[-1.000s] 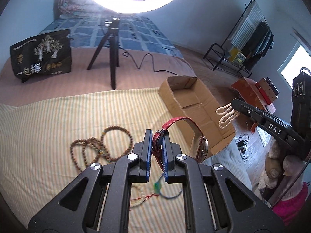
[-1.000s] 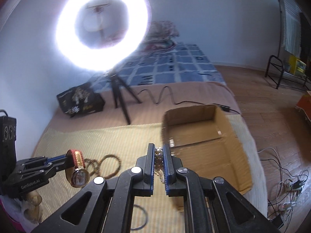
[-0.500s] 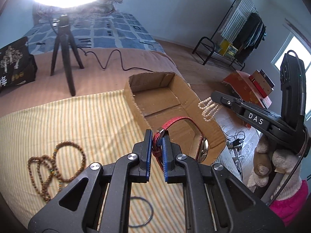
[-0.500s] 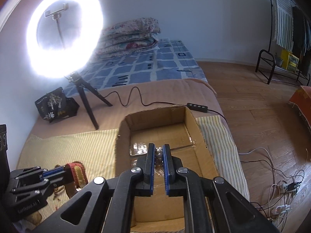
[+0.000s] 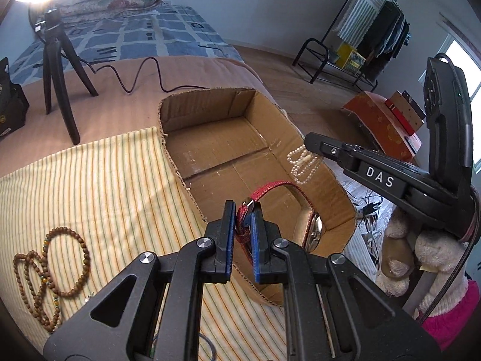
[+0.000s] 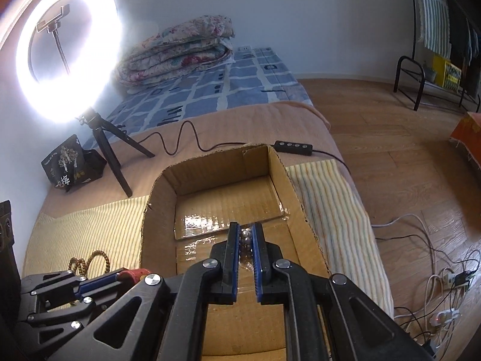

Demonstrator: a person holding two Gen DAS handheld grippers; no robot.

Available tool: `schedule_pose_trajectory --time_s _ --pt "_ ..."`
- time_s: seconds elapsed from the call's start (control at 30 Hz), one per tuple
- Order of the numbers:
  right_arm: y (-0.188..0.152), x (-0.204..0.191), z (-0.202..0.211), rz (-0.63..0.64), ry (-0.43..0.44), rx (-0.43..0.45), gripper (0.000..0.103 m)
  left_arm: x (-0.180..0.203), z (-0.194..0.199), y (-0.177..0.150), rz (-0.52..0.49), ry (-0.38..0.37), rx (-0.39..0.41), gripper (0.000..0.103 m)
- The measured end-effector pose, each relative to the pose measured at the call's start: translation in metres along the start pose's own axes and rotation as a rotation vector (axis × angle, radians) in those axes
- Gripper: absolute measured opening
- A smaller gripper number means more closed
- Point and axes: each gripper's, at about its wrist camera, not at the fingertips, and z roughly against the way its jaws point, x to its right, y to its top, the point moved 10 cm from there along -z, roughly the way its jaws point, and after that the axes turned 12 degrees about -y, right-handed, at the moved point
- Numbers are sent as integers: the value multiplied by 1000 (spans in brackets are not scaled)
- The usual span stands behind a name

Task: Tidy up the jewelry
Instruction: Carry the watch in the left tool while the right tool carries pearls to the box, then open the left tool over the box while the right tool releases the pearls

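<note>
Left wrist view: the left gripper (image 5: 243,237) has its jaws clenched on the strap of a red-strapped wristwatch (image 5: 272,188), whose pale dial hangs at about 3 o'clock of the jaws, over the near end of the open brown cardboard box (image 5: 177,111). The right gripper (image 5: 312,144) reaches in from 3 o'clock, a looped white pearl strand (image 5: 302,167) dangling from its tip over the box's right wall. In the right wrist view, the right gripper (image 6: 246,240) is clamped on those beads, above the box's taped floor.

The step in hand looks like delivery: both pieces are over the box, not yet let go. The next move probably calls for lowering each into the box and releasing it, keeping the two grippers apart.

A brown wooden bead necklace (image 5: 48,270) lies on the yellow striped cloth (image 5: 105,180) at 9 o'clock, unsorted. The black tripod (image 5: 57,69) and its cable stand well beyond the box, clear of the work.
</note>
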Motion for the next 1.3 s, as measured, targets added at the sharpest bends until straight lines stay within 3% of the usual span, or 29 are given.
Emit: schedule_pose_trajectory --time_s 0.07,0.1,0.13,0.2,0.23,0.37,0.83,1.1,1.3 --pt "-2 1 0 -8 -3 1 7 4 -3 0 -10 -11 -6 9" --pt "-2 2 0 -14 -3 0 14 4 -3 0 -15 -13 -8 11" --pt "-2 2 -1 -20 -2 0 28 5 -4 0 -20 -13 -11 14" --pt "-1 3 1 -33 10 2 36 6 -4 -1 -17 -20 -18 30" --pt "-1 3 2 -36 12 2 39 6 -3 -1 -16 -20 -15 32" --pt "-1 7 8 -49 -11 16 57 1 4 -1 -6 -7 -3 33" --pt "-3 3 40 -79 -3 52 65 -10 41 -2 -10 45 42 33" --pt "-13 -9 78 -44 -4 96 65 -22 89 -8 -7 92 106 33" --pt "-24 -30 116 0 12 143 71 -36 126 -13 -18 124 129 33"
